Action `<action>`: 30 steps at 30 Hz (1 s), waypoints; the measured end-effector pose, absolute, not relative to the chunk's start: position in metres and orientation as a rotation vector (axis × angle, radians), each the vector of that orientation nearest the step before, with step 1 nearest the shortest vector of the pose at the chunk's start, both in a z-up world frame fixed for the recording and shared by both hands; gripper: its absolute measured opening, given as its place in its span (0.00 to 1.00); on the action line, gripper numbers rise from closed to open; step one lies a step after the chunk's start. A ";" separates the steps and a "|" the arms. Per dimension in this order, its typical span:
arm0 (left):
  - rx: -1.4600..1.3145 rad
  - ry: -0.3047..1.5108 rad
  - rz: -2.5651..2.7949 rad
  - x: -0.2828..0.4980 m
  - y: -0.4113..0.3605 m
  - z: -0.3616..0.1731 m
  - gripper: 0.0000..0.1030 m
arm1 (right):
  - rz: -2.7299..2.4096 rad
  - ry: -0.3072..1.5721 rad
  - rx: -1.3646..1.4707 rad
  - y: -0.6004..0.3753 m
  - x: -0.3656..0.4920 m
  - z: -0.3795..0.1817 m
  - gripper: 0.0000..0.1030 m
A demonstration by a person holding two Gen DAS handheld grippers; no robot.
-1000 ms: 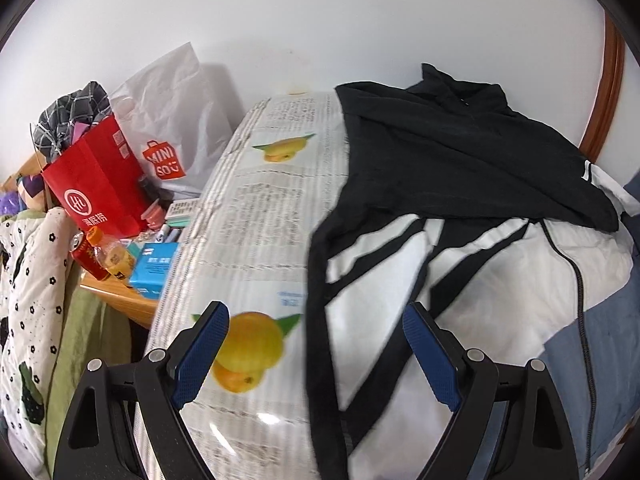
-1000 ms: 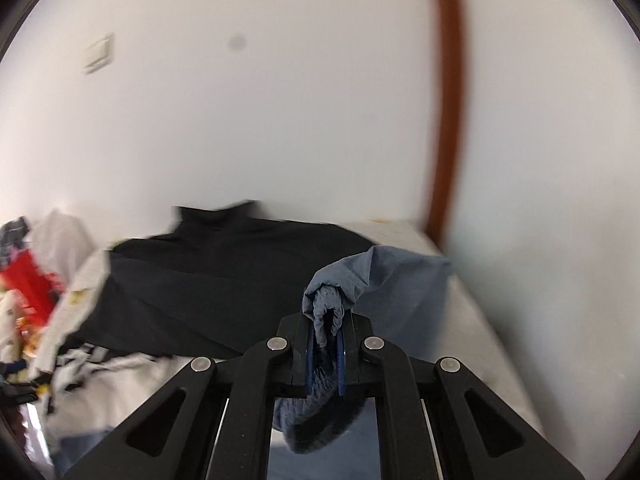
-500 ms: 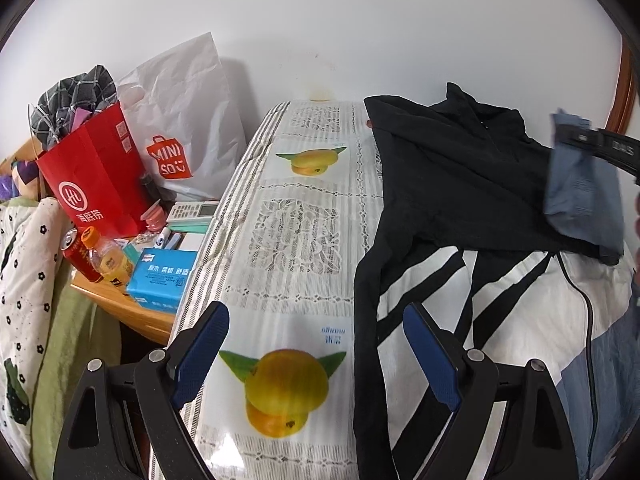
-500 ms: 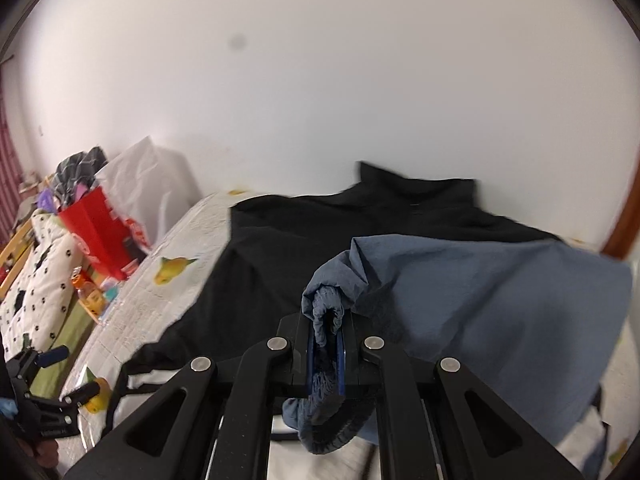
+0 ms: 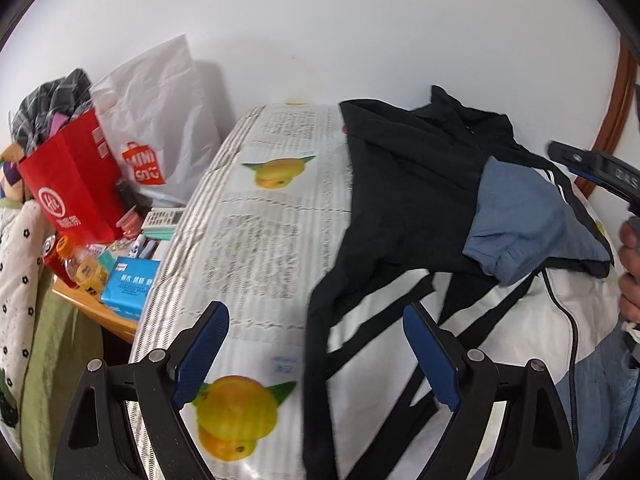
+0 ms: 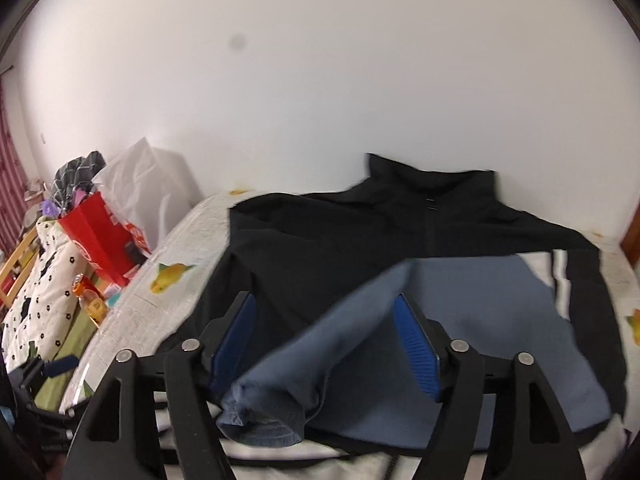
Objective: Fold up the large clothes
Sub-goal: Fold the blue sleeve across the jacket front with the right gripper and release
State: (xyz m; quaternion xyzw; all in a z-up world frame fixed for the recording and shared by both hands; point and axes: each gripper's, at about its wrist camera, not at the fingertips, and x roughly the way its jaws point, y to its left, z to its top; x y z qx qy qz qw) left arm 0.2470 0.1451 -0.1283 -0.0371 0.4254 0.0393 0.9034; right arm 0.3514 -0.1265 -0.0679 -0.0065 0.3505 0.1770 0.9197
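A large black, white and grey-blue jacket (image 5: 416,184) lies spread on the fruit-print table cover (image 5: 260,232), collar toward the wall. Its blue sleeve (image 5: 520,220) is folded across the black chest. In the right wrist view the sleeve (image 6: 460,312) lies on the jacket (image 6: 340,240), its cuff (image 6: 260,412) between the jaws but loose. My right gripper (image 6: 326,344) is open just above it; it also shows at the right edge of the left wrist view (image 5: 596,168). My left gripper (image 5: 316,356) is open and empty over the jacket's lower left edge.
A red paper bag (image 5: 68,188) and a white shopping bag (image 5: 156,120) stand left of the table against the wall. A tissue box (image 5: 128,284), bottle (image 5: 80,264) and remote (image 5: 162,218) crowd a side table. A white wall runs behind; a wooden door frame (image 5: 616,112) is at right.
My right gripper carried the blue sleeve leftward across the jacket, lowered it and opened, letting the cuff go. My left gripper stayed open and shifted slightly.
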 end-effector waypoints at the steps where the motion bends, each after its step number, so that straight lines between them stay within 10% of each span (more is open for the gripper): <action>1: -0.081 0.876 0.067 0.247 0.140 -0.126 0.85 | 0.350 0.723 -0.015 -0.137 0.348 -0.067 0.69; 30: 0.199 0.862 -0.158 0.278 -0.051 -0.123 0.85 | -0.057 0.745 0.003 -0.388 0.225 -0.083 0.68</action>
